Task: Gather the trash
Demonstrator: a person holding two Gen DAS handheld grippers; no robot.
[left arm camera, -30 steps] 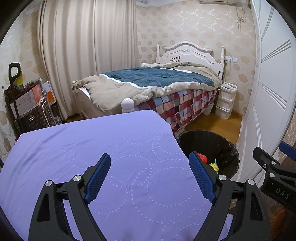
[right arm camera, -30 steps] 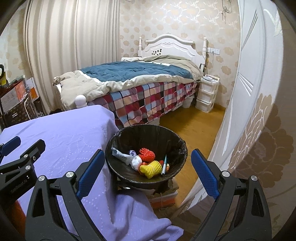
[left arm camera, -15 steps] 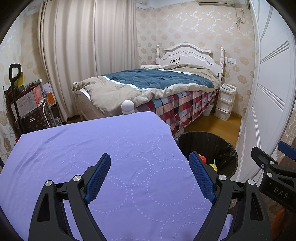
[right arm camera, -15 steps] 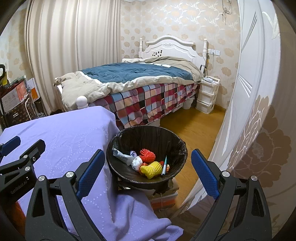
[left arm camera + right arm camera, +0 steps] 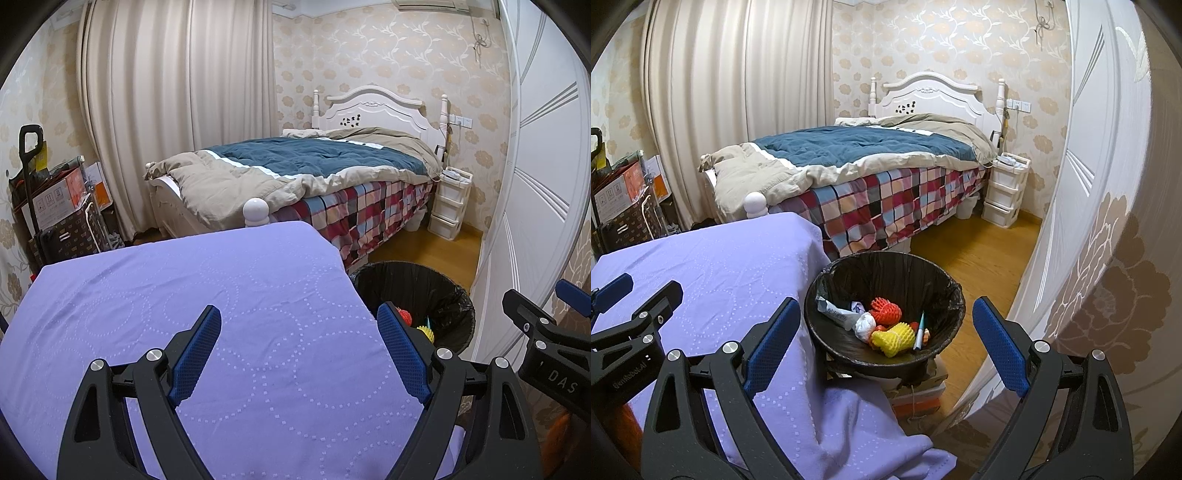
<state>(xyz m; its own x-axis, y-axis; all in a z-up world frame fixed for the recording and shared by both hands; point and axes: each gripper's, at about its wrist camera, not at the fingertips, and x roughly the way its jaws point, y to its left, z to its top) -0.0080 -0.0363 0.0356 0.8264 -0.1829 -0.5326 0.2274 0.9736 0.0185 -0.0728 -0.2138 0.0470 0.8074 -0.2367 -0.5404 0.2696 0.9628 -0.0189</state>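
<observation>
The right gripper [image 5: 886,339] hangs wide and empty above the bin [image 5: 827,284] of trash [image 5: 890,338], the left gripper [image 5: 299,347] wide and empty over the purple tabletop [image 5: 184,288] beside it.

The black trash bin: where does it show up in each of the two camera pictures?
Left wrist view: the black trash bin sits lower right, partly hidden behind the left gripper.
Right wrist view: it sits low in the centre, its contents visible, between the right gripper's fingers.
Shared landmark: the purple cloth, directly left of the bin in both.
</observation>
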